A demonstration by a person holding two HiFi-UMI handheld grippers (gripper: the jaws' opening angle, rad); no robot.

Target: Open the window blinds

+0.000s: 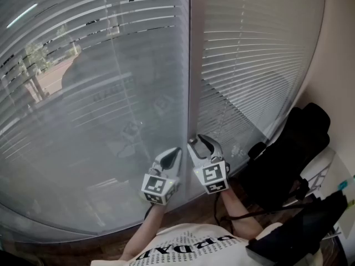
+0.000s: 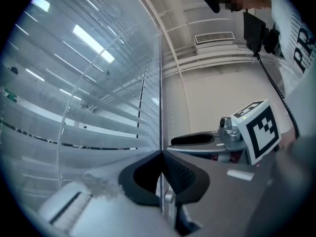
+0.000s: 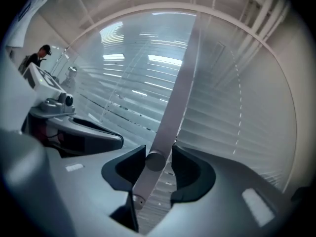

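Slatted blinds cover two panes either side of a grey upright post. Both grippers sit low against that post. My left gripper has its jaws meeting at the tips on a thin pale wand that runs up beside the post; it is also seen from its own camera. My right gripper stands just right of it and slightly higher. In the right gripper view a grey wand with a round end lies between the right gripper's pads, with a gap on one side, so the jaws are open.
A black office chair stands close at the right, against a pale wall. A bead cord hangs on the right blind and a clear rod on the left one. Dark wooden floor lies below.
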